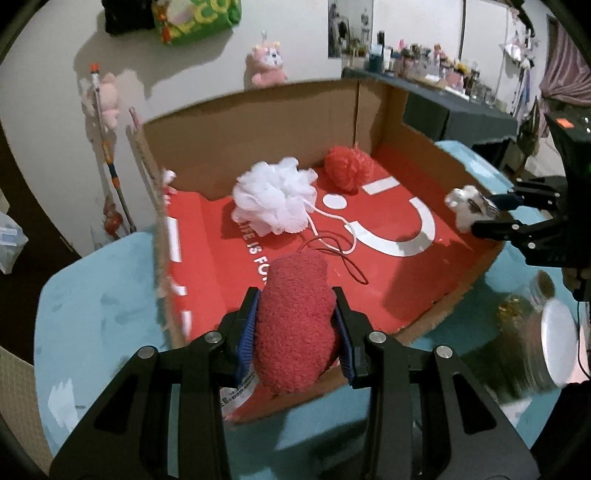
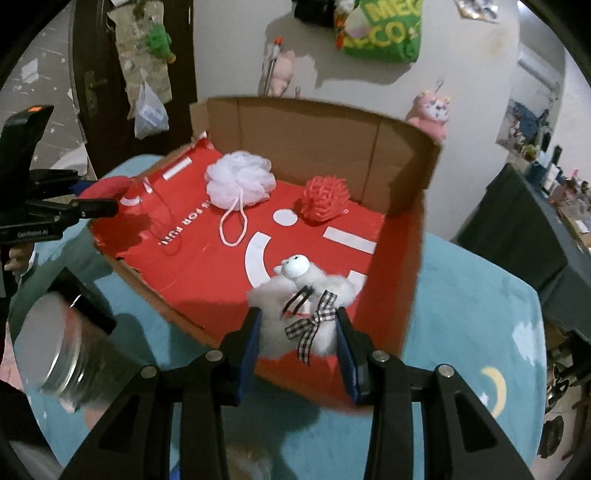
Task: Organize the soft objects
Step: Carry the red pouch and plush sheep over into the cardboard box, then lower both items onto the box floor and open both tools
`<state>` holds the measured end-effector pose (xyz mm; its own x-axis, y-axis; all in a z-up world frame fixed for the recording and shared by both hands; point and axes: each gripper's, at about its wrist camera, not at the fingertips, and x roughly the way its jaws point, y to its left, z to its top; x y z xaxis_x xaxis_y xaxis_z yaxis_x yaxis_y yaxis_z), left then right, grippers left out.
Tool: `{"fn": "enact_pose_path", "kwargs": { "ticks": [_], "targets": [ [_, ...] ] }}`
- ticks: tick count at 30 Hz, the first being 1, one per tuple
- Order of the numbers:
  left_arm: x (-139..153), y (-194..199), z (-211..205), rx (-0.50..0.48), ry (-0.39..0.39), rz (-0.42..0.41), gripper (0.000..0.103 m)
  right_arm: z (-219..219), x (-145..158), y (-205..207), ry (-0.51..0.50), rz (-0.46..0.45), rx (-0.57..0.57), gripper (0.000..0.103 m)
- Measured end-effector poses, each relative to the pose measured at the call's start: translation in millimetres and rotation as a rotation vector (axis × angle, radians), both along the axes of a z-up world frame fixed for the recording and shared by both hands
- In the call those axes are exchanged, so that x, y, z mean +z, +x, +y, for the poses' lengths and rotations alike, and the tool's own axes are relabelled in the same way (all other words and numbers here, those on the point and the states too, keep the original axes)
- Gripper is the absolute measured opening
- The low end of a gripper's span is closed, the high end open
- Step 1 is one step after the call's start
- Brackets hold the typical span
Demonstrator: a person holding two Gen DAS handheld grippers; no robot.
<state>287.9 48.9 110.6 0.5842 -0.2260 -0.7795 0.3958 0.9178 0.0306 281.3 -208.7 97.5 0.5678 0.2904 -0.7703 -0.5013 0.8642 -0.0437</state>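
Red fuzzy toy: I have it pinched between the blue pads of my left gripper. The jaws stand narrowly apart and press into its sides. It hangs over the near edge of the box, with a thin red cord trailing from it onto the red floor.

White plush toy: my right gripper has closed on it, pads against both flanks. It has a pale face with dark eyes and a black-and-white checked bow. It sits above the near right corner of the box.

Cardboard box: open on top, brown walls at the back and sides, and a red floor printed with white shapes and lettering. The near wall is low and torn.

White bath pouf: it lies on the box floor toward the back, its white loop cord spread out in front of it.

Red bath pouf: it lies in the far corner of the box, just beside the white one, apart from it.

Table: covered in light blue cloth; the box rests on it.

Glass jar: blurred, lying on its side on the table near the box, between my two grippers.

Pink plush: hanging on the white wall behind the box.

Green bag: hanging higher on the same wall.
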Motion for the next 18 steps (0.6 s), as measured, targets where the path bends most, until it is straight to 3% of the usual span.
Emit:
{"fn": "enact_pose_path", "kwargs": {
  "ticks": [10,18],
  "targets": [
    [-37,50,-16,0.05,0.118,0.117,0.035,26,-27,63,-0.101,0.156,-0.025,0.041],
    [-54,74,-15,0.094,0.176,0.158,0.036,40,-41,94,-0.155,0.206,-0.076,0.041]
  ]
}}
